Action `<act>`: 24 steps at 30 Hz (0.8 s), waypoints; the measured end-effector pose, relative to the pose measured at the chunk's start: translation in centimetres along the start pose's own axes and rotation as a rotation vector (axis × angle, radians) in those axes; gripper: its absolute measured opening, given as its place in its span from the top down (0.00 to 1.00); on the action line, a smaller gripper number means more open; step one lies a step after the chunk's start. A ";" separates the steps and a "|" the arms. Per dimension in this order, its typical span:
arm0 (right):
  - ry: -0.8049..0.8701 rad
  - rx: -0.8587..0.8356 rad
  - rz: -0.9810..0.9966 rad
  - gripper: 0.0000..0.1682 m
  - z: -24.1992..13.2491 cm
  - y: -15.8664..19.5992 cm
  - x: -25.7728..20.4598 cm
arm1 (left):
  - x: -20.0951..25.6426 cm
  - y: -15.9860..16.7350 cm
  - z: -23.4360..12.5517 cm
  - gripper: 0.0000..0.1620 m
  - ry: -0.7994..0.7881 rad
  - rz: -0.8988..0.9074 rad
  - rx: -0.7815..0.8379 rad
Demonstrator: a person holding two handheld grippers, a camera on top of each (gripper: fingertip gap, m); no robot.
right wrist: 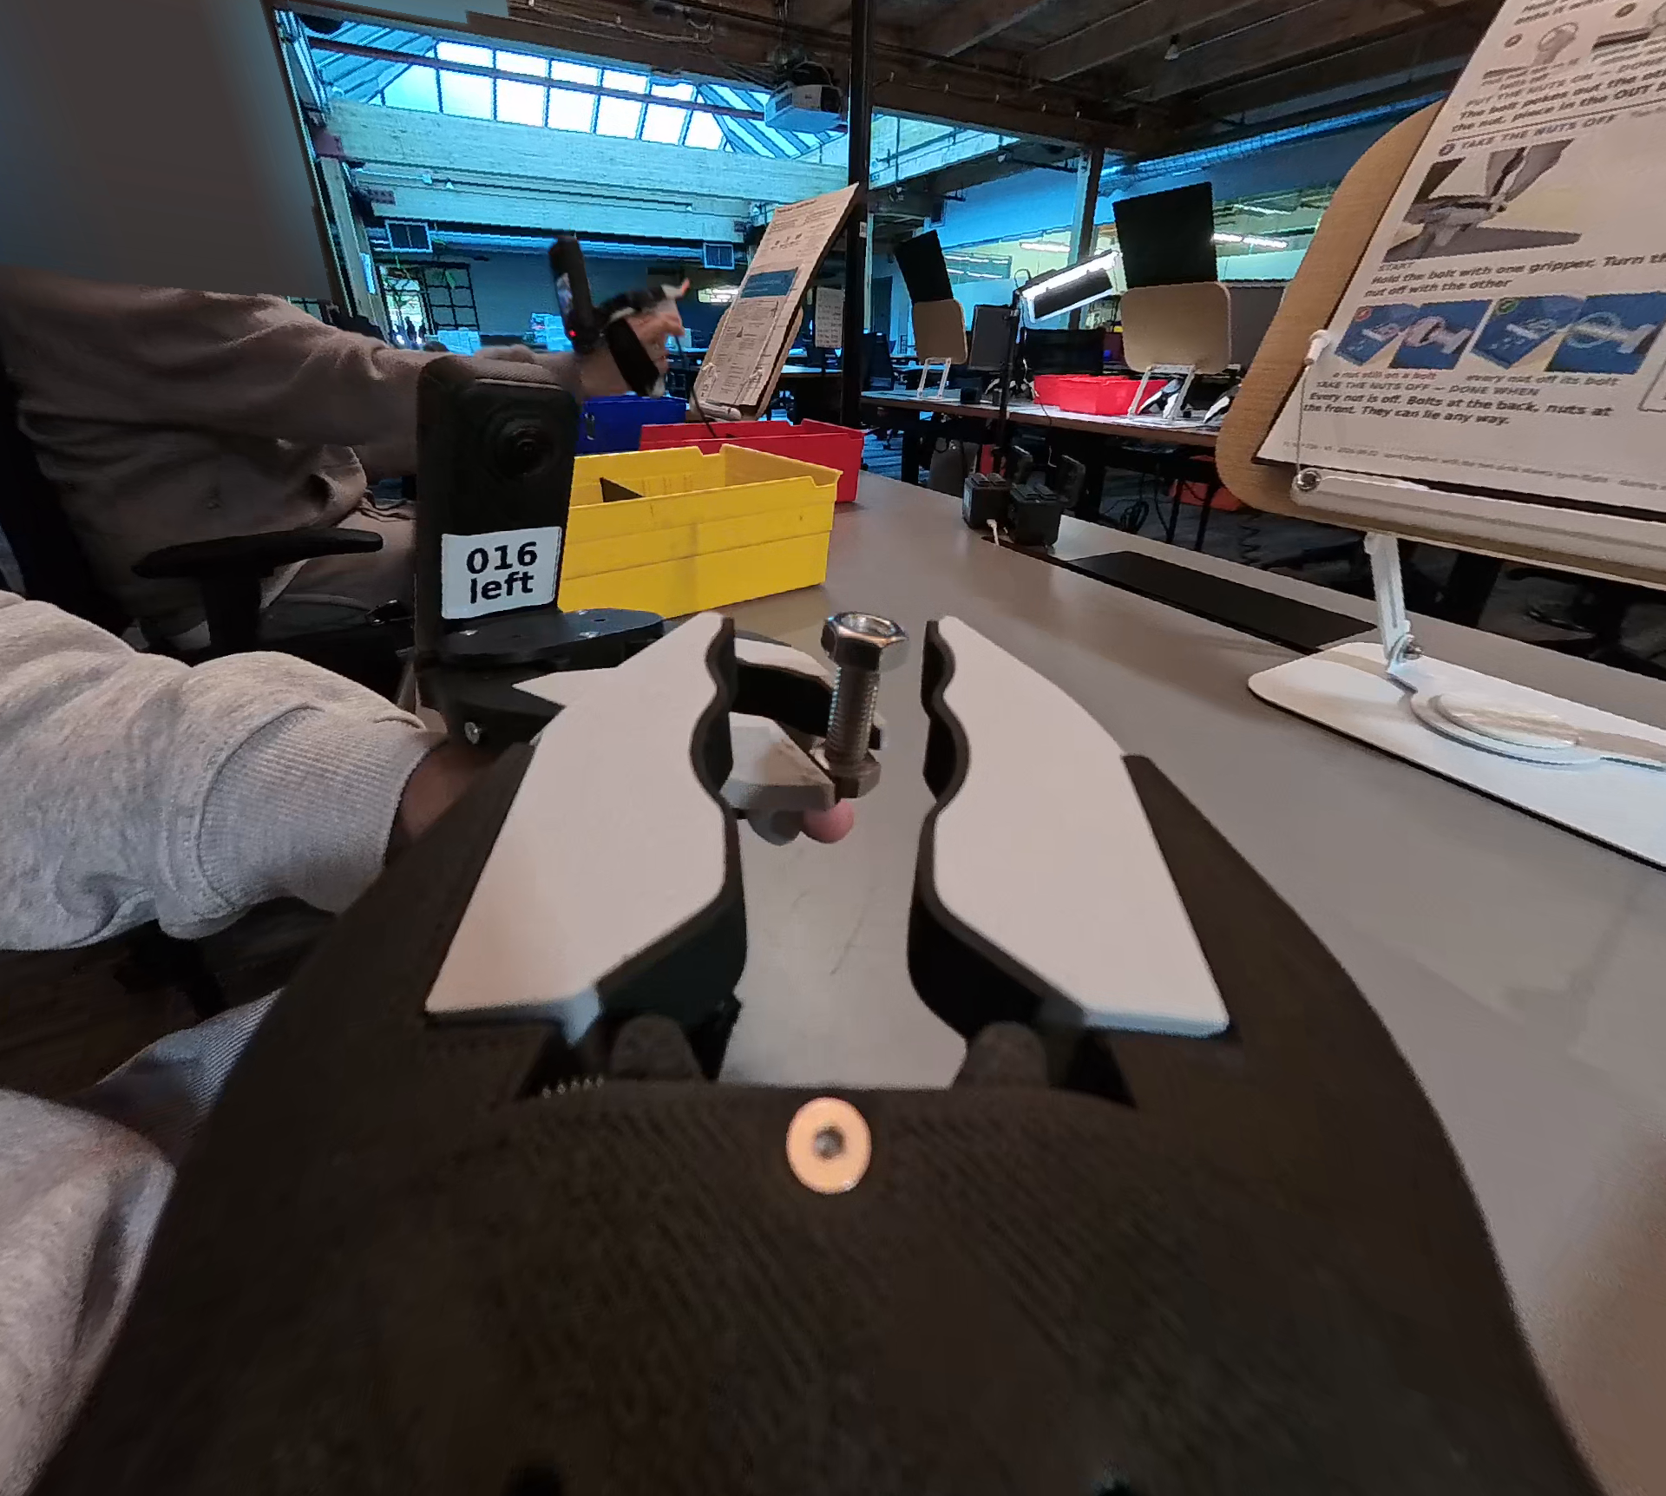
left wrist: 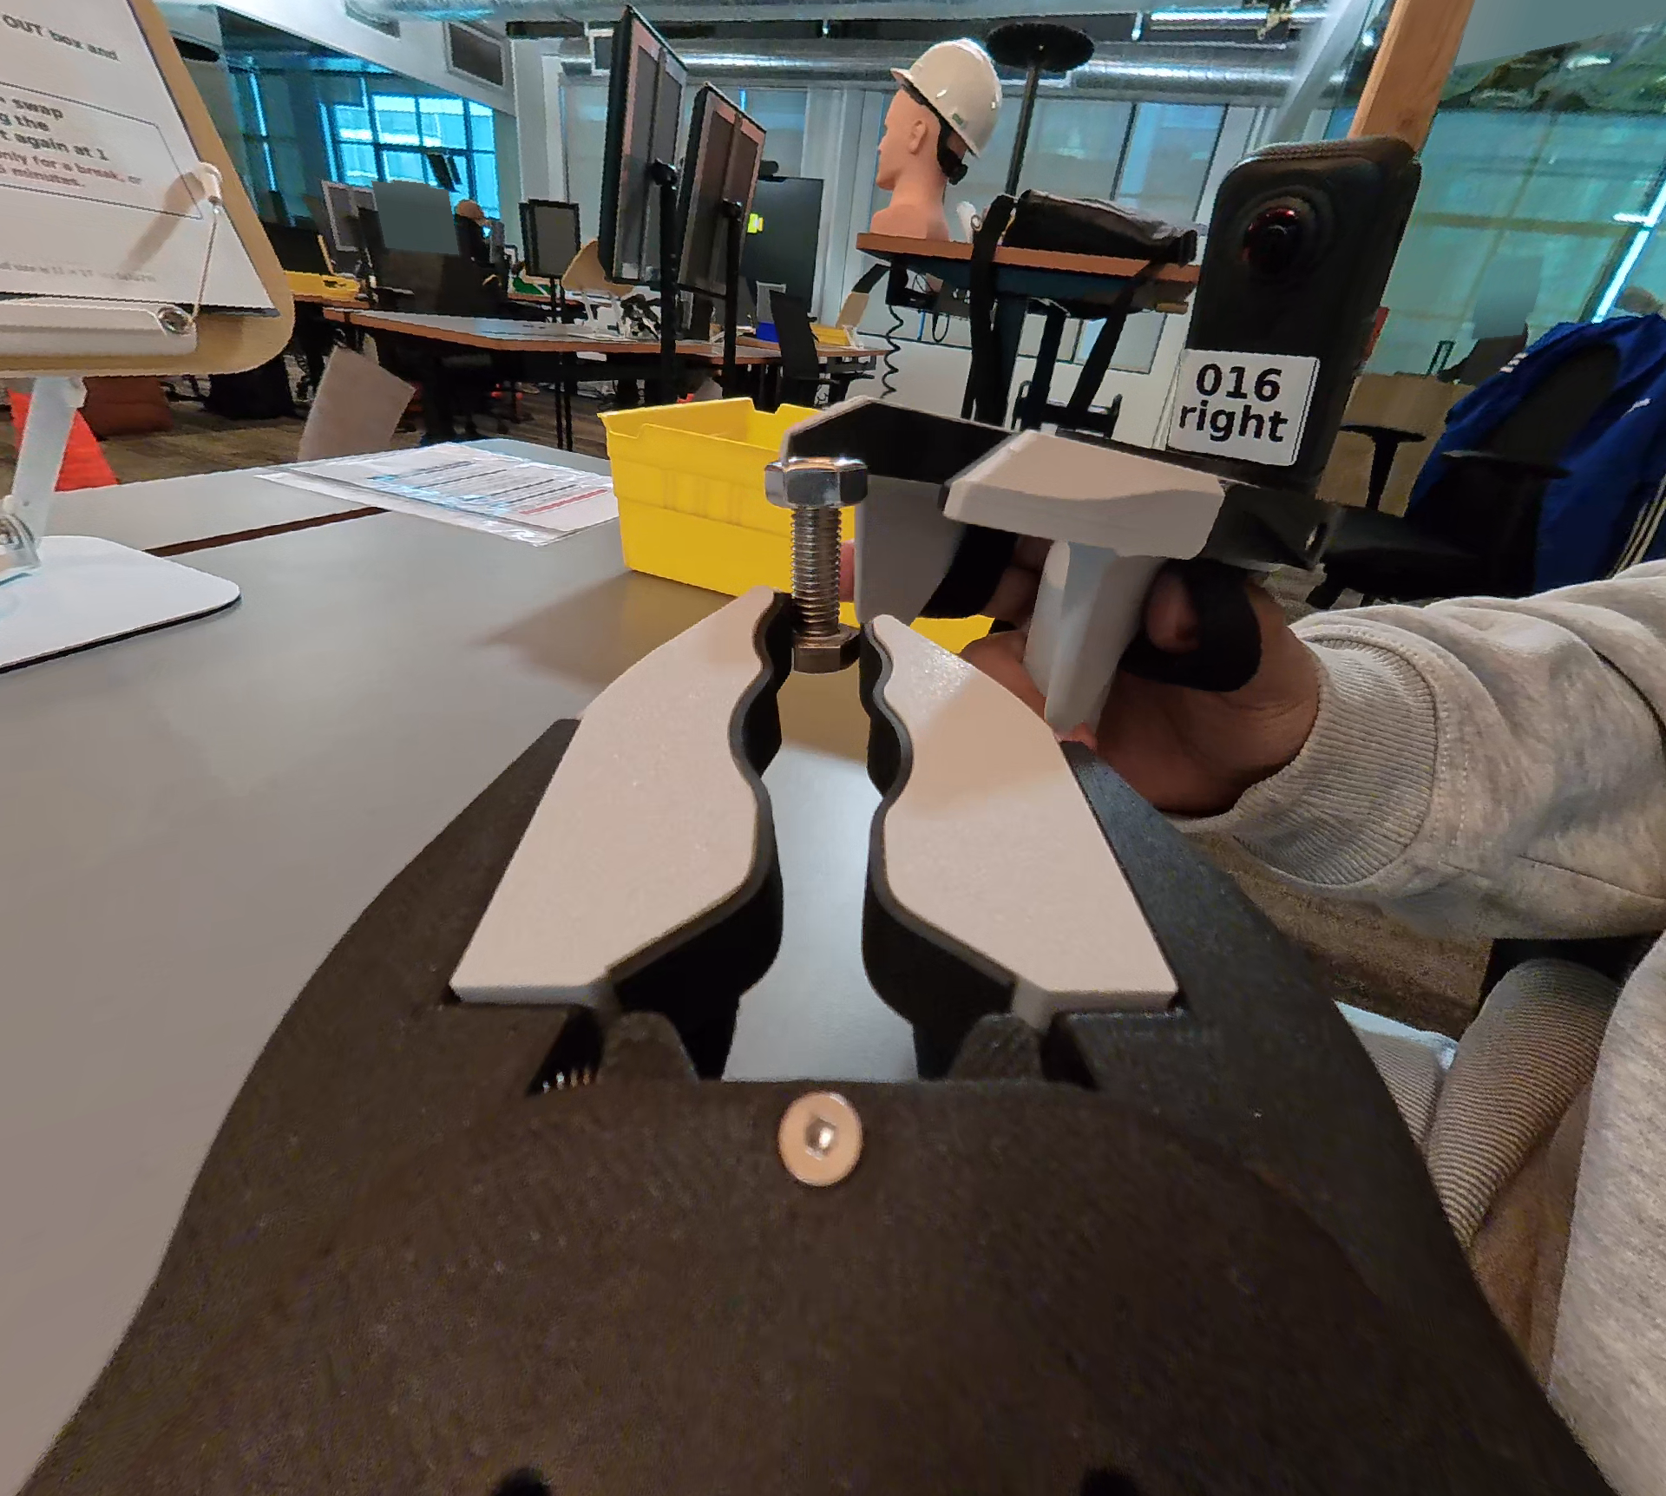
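A steel bolt (left wrist: 819, 542) stands upright above the grey table (left wrist: 315, 731), hex head up, with a nut (left wrist: 822, 652) on its lower end. My left gripper (left wrist: 822, 632) is shut on the nut and holds the bolt up. In the right wrist view the bolt (right wrist: 856, 700) shows between the fingers of my right gripper (right wrist: 825, 641), which is open and level with the bolt head, with a gap on each side. The left gripper's tips (right wrist: 775, 790) hold the nut (right wrist: 855, 777) there. A hand in a grey sleeve (left wrist: 1442, 731) holds the right gripper.
A yellow bin (left wrist: 694, 497) stands just behind the bolt, with a red bin (right wrist: 766, 443) beyond it. An instruction board on a white stand (right wrist: 1487, 281) is at the table's side. A sleeved sheet (left wrist: 469, 484) lies on the table. A person (right wrist: 180, 407) sits nearby. The tips of both grippers are at nearly the same place.
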State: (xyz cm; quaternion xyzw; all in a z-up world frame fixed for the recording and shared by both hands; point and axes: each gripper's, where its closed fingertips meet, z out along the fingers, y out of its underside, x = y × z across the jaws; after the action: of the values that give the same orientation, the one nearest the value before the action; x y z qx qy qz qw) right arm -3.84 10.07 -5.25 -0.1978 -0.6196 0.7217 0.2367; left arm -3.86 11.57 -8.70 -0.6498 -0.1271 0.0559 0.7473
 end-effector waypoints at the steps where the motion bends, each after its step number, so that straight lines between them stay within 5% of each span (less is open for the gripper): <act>1: -0.002 -0.003 -0.001 0.76 0.0 0.1 -0.1 | 0.0 0.0 0.0 0.90 0.000 0.001 0.000; 24: -0.023 -0.007 -0.018 0.81 0.0 0.0 -0.6 | -0.5 -0.1 -0.2 0.90 -0.013 -0.020 0.001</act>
State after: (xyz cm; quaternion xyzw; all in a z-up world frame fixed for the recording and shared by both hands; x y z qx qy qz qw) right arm -3.36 9.78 -5.28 -0.1848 -0.6267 0.7196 0.2351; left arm -4.33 11.28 -8.71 -0.6477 -0.1383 0.0527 0.7474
